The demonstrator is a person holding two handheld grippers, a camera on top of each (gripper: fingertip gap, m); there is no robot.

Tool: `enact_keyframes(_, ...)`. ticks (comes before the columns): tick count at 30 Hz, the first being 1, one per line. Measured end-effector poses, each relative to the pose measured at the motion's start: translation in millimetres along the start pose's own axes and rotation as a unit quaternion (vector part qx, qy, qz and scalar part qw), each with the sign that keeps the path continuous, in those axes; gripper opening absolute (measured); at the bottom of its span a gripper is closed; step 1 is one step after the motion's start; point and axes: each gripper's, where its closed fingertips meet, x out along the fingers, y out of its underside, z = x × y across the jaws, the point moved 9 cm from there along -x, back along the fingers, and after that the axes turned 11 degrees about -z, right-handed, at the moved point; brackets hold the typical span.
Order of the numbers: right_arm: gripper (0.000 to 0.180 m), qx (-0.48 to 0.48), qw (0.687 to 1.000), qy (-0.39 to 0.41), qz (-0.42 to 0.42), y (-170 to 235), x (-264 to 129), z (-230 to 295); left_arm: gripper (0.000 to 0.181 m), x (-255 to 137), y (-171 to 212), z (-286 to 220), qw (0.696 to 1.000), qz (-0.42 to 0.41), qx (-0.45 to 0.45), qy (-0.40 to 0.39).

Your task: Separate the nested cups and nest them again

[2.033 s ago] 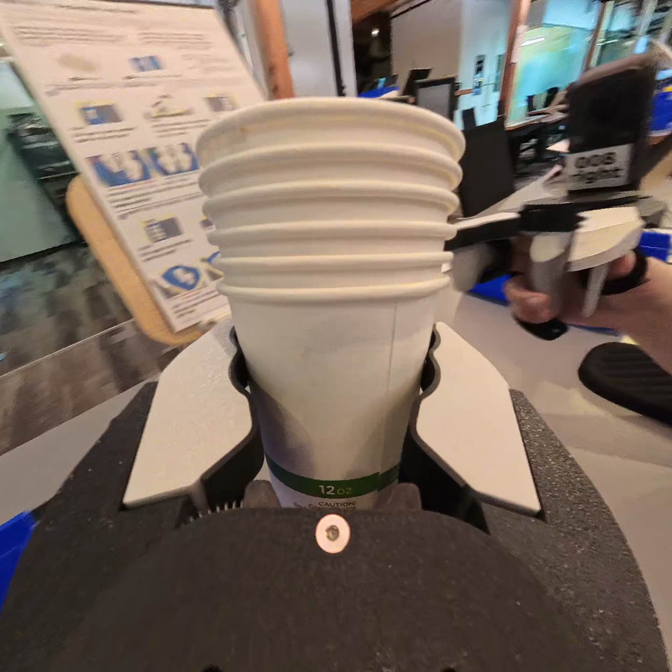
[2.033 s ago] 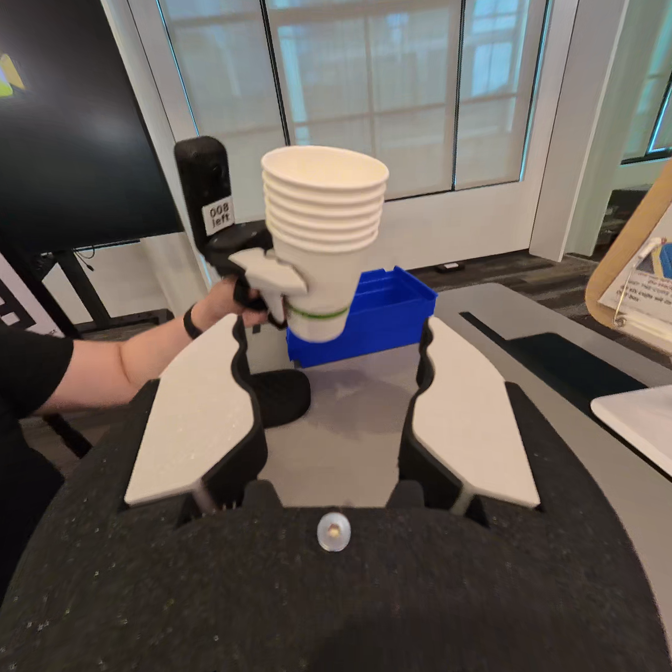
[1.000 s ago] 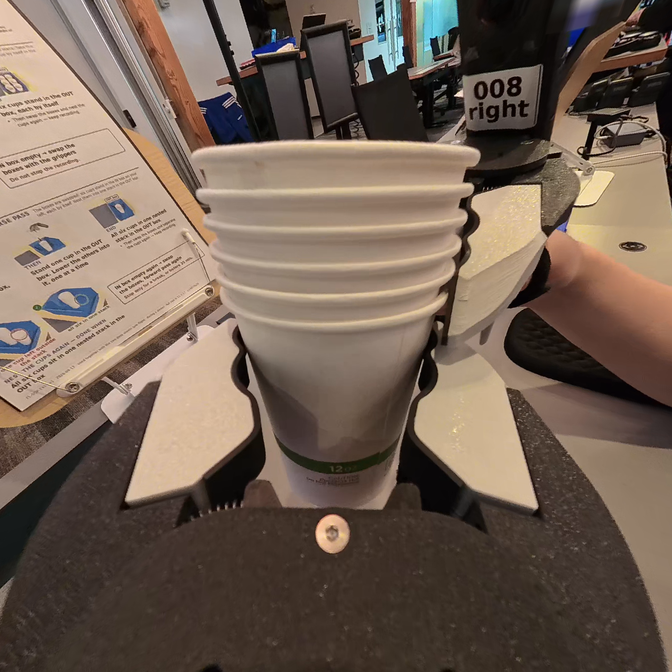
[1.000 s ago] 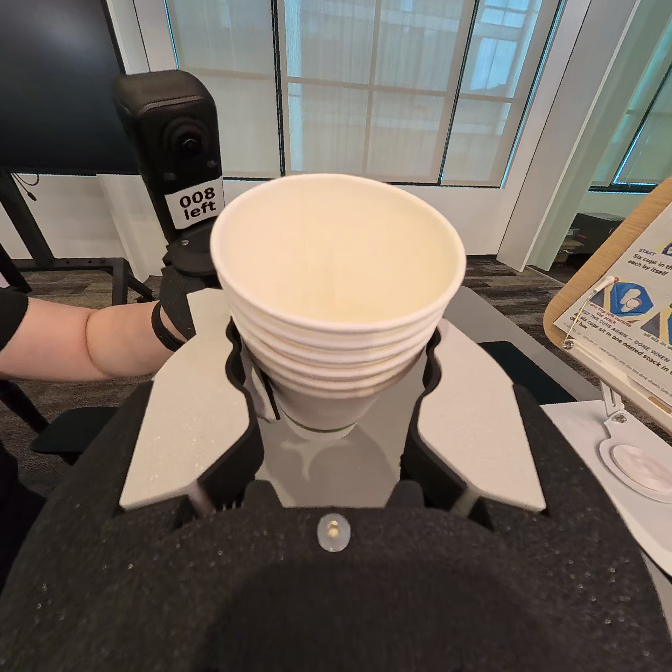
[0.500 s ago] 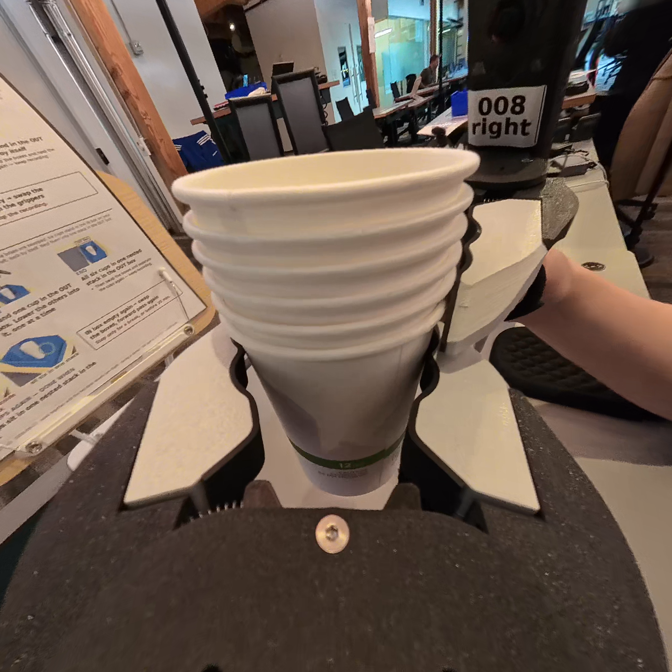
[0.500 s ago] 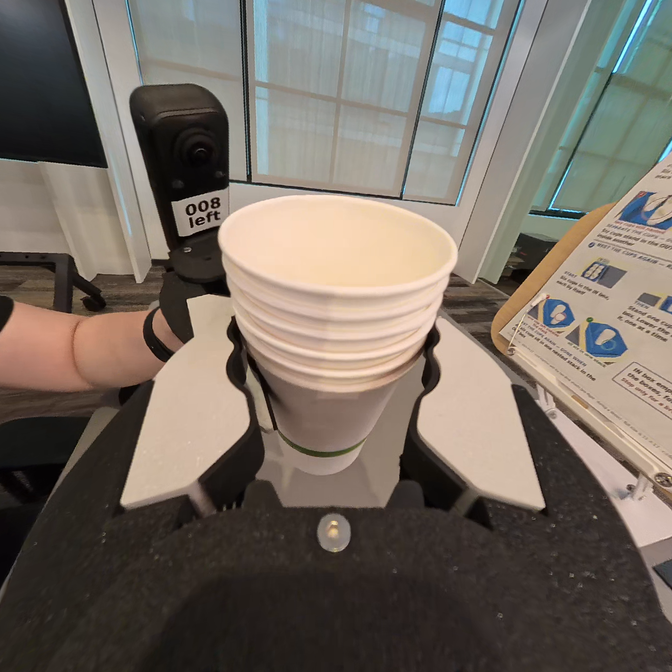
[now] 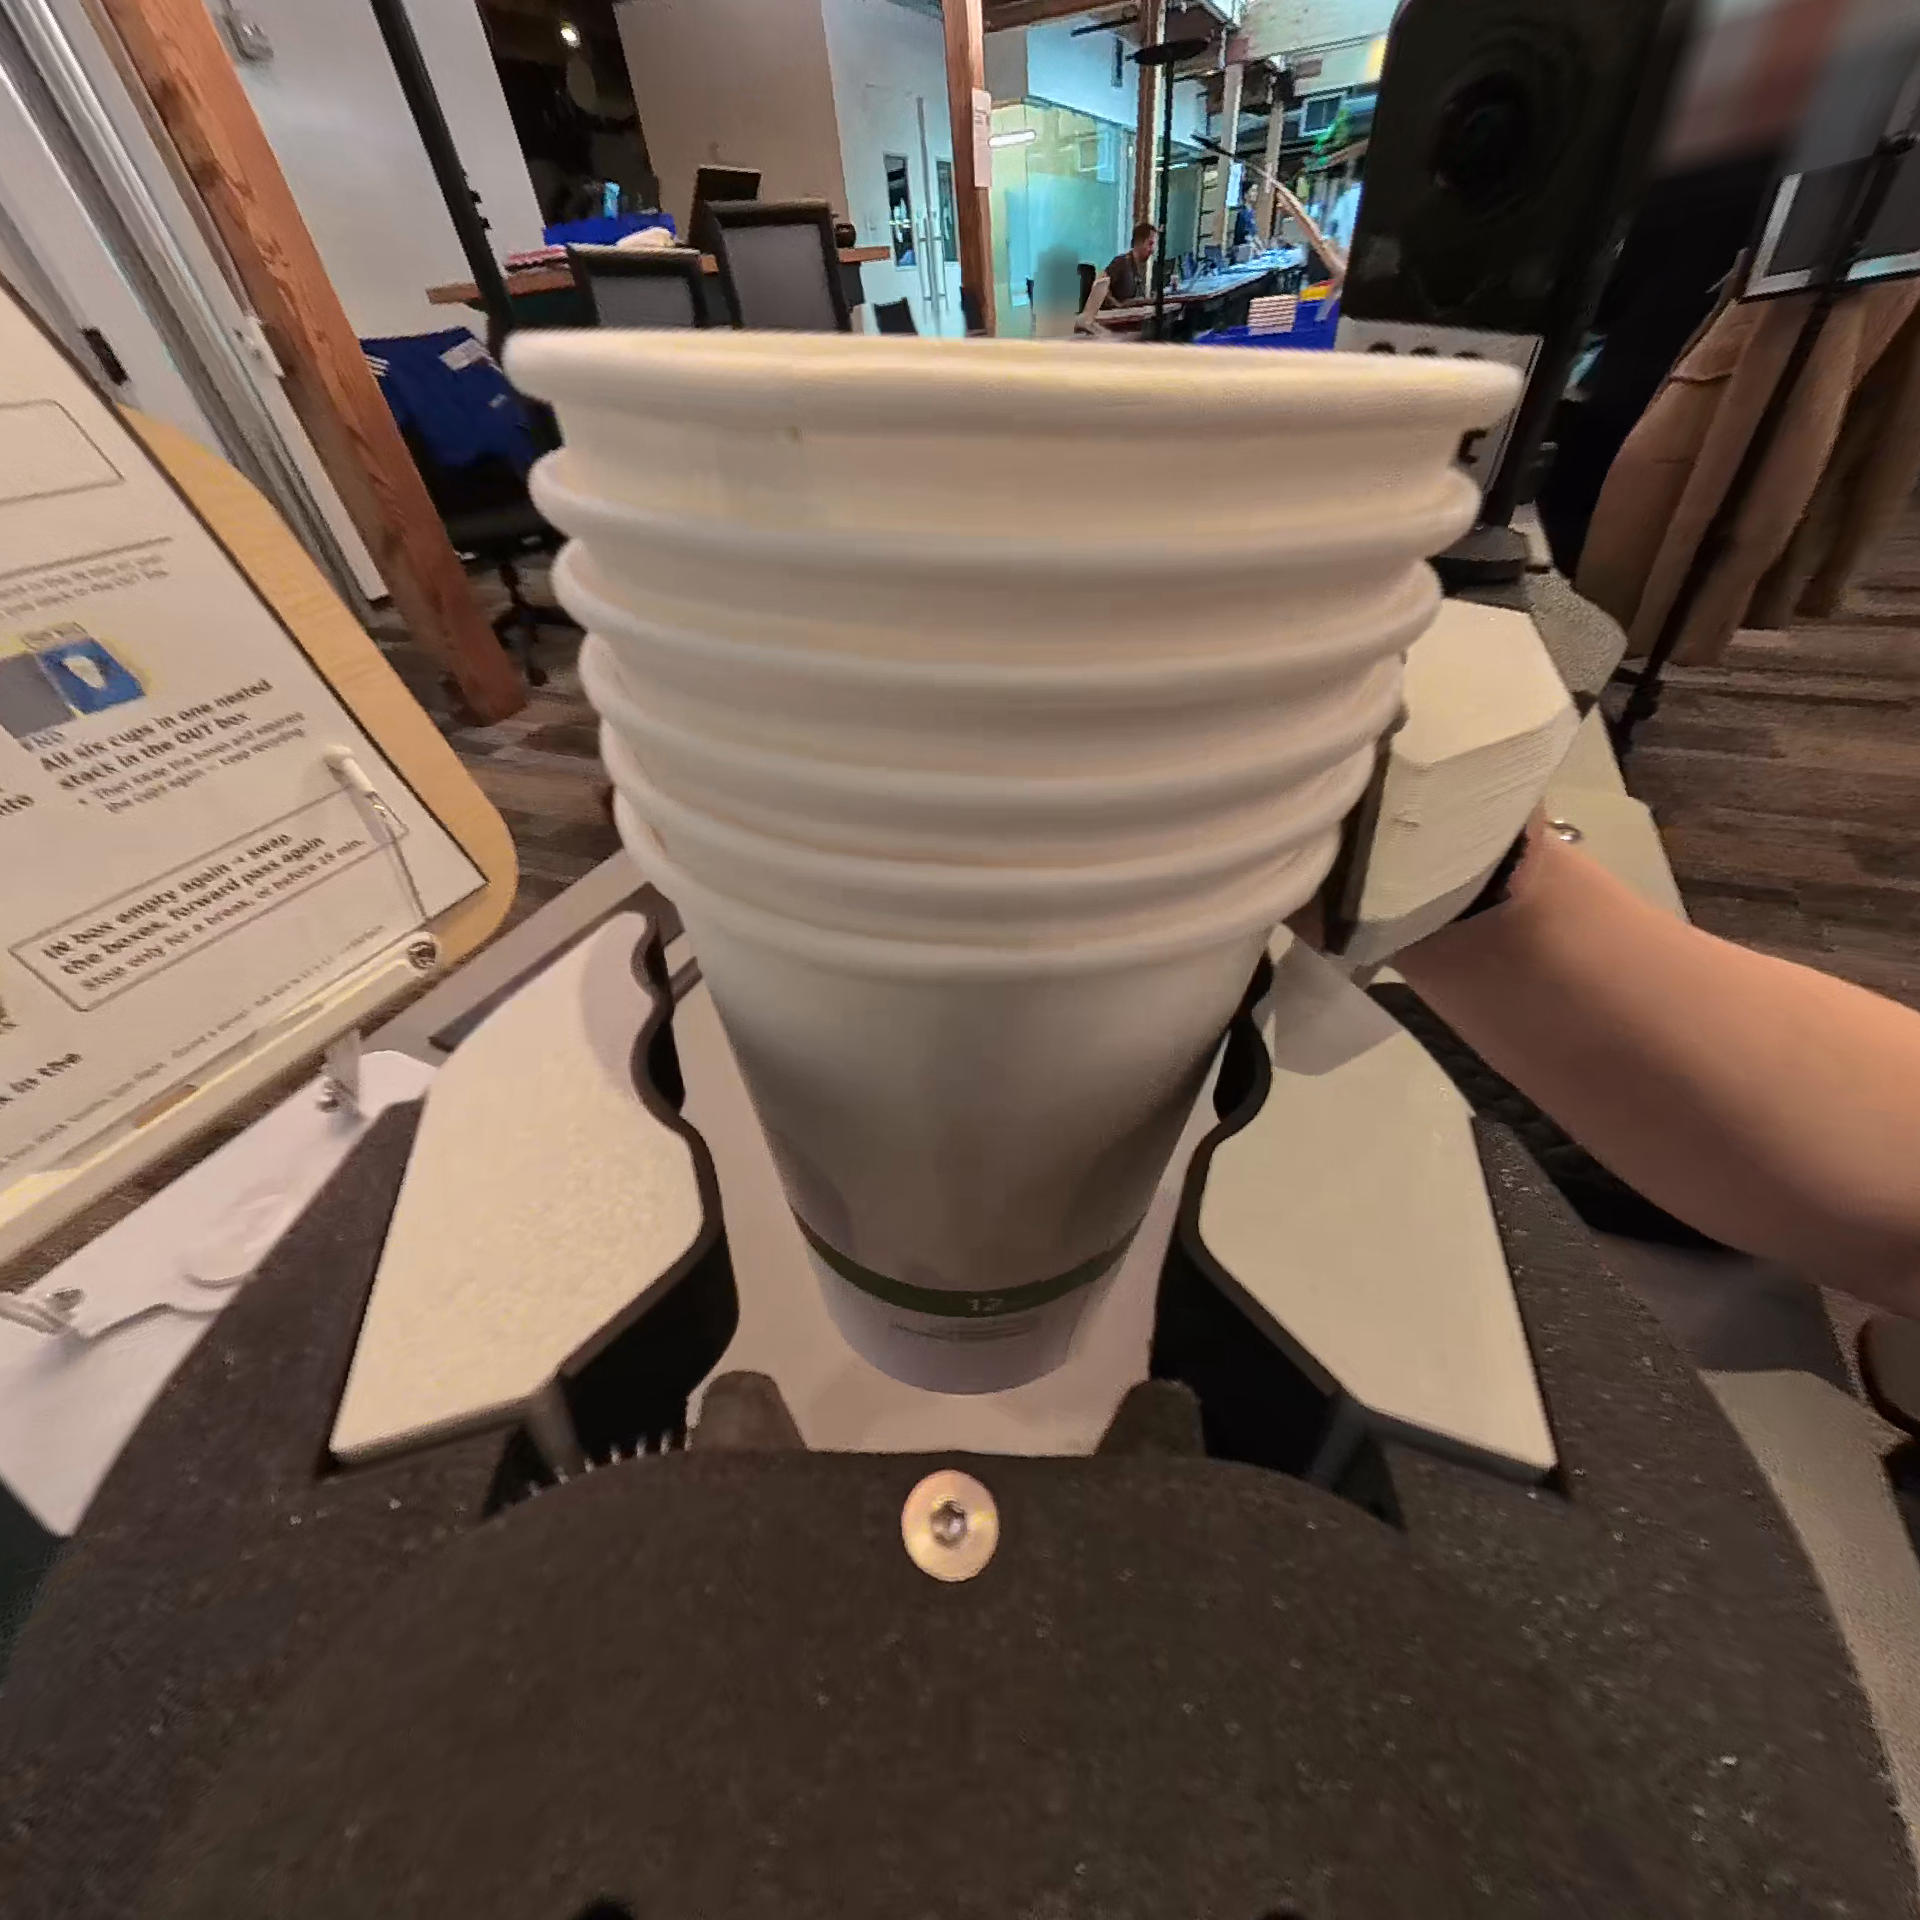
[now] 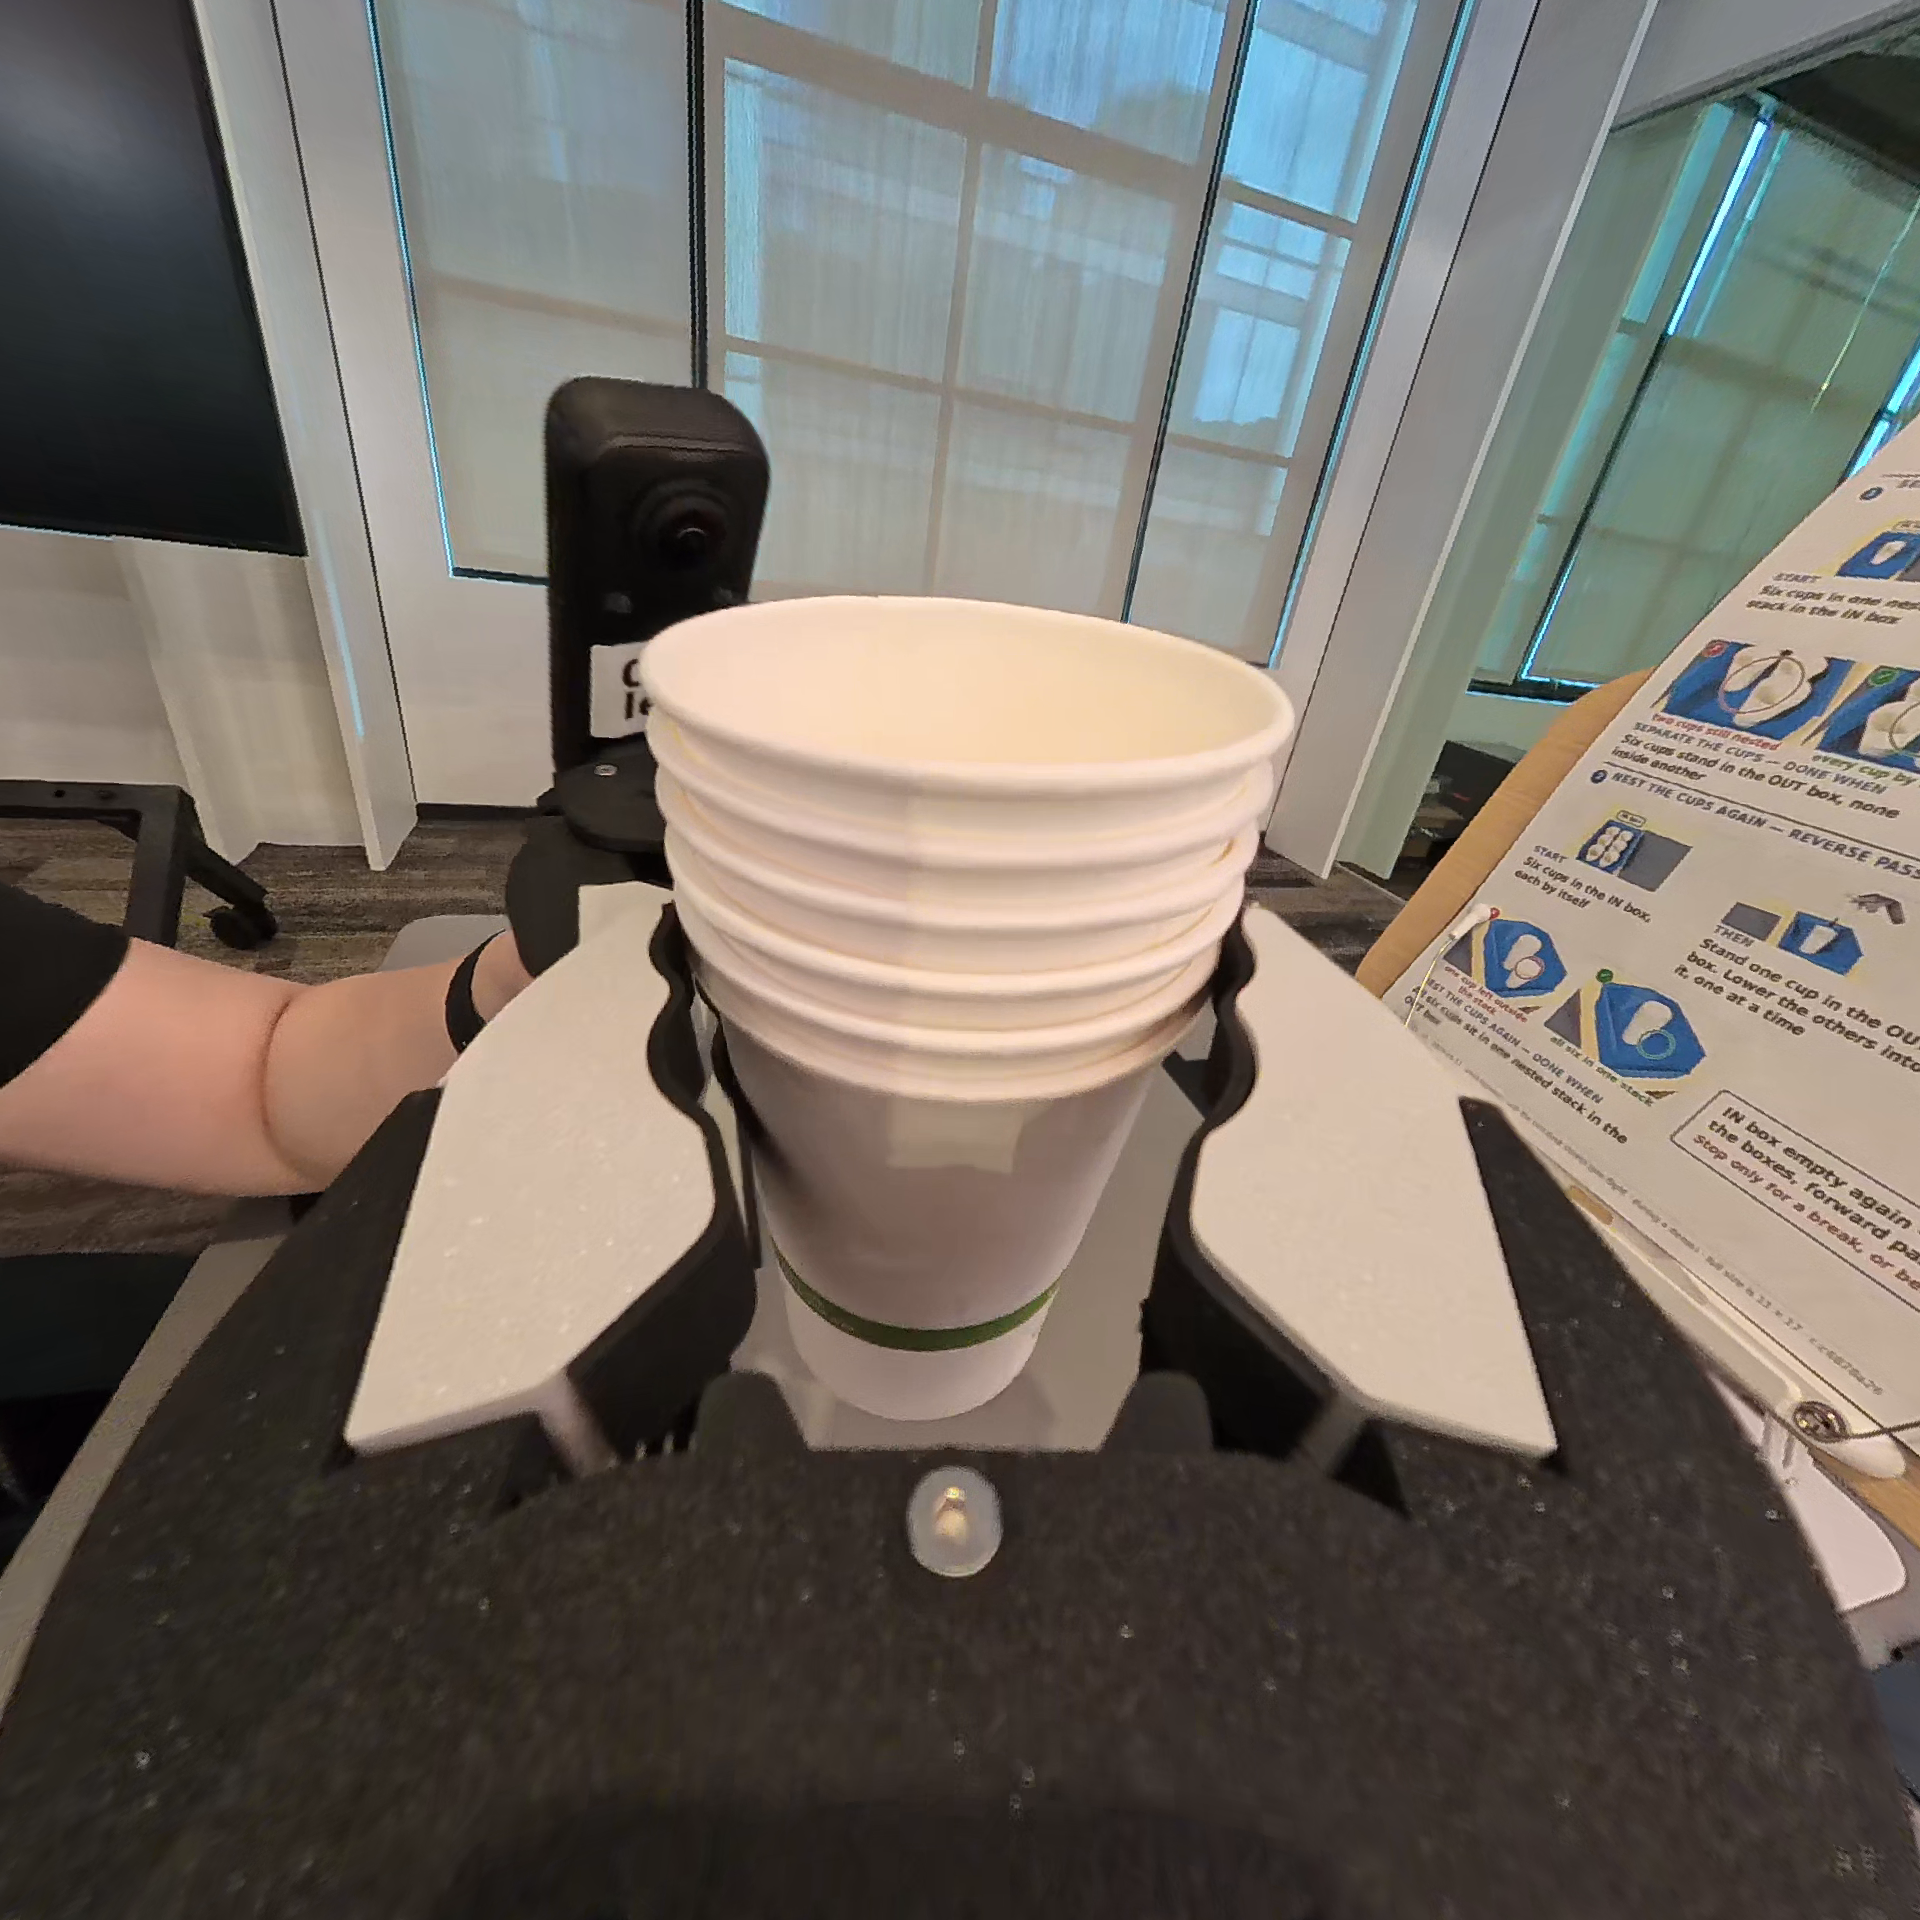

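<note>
Holding the stack of cups off the bench w/ both grippers, which face each other across it. Six white paper cups, nested, mouth up. The stack's long axis runs vertical, tipped a touch, and fills the centre of both wrist views.

The left gripper is clamped low, on the bare wall of the outermost cup, above its green band and below all the rims. A sliver of bench shows between the wall and the left finger, so I read this as a light clasp, not a hard squeeze.

The right gripper comes in from the opposite side, approx. at the level of the lowest two rims. Its fingers are closed against them. In the left wrist view its white finger shows at centre right, touching the rims.

The relation that matters is that the right gripper sits above the left one on the same vertical axis. My judgement: separation has not begun, since all six rims sit tightly stacked. The next pull should go straight along that axis, right up and left down. Any sideways pull may jam the cups or crush a rim. Which rim the right fingers actually catch I can't tell, so several cups may lift together.

An instruction board stands at right of the right wrist view, clear of the stack.
</note>
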Motion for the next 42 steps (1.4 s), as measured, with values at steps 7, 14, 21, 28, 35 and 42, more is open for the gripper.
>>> enact_keyframes(7, 0.095, 0.008, 1.0, 0.001, -0.007, 10.1, 3.3, -7.7, 0.091, -0.6, 8.6, 9.3, 1.0, -0.006, -0.016, 0.021)
enact_keyframes(14, 0.088, 0.072, 0.995, -0.003, -0.063, 8.7, 3.2, -21.3, 0.091, -5.7, 14.6, 24.2, 0.995, -0.012, -0.08, 0.051)
enact_keyframes(21, 0.097, 0.095, 0.995, 0.0, 0.011, 17.5, 3.3, -23.4, 0.091, -10.0, 23.8, 29.9, 0.993, -0.002, -0.097, 0.062)
enact_keyframes(28, 0.088, 0.126, 0.991, -0.023, 0.026, 23.8, 4.7, -22.6, 0.093, -9.2, 21.9, 26.6, 0.994, 0.005, -0.091, 0.064)
enact_keyframes(35, 0.088, 0.112, 0.993, -0.022, 0.034, 21.5, 0.8, -18.2, 0.091, -8.4, 22.2, 22.9, 0.994, 0.008, -0.075, 0.073)
enact_keyframes(42, 0.091, 0.009, 0.997, 0.026, 0.078, -20.1, -23.8, -13.7, 0.091, -6.4, 23.1, 22.7, 0.99, -0.023, -0.1, 0.094)
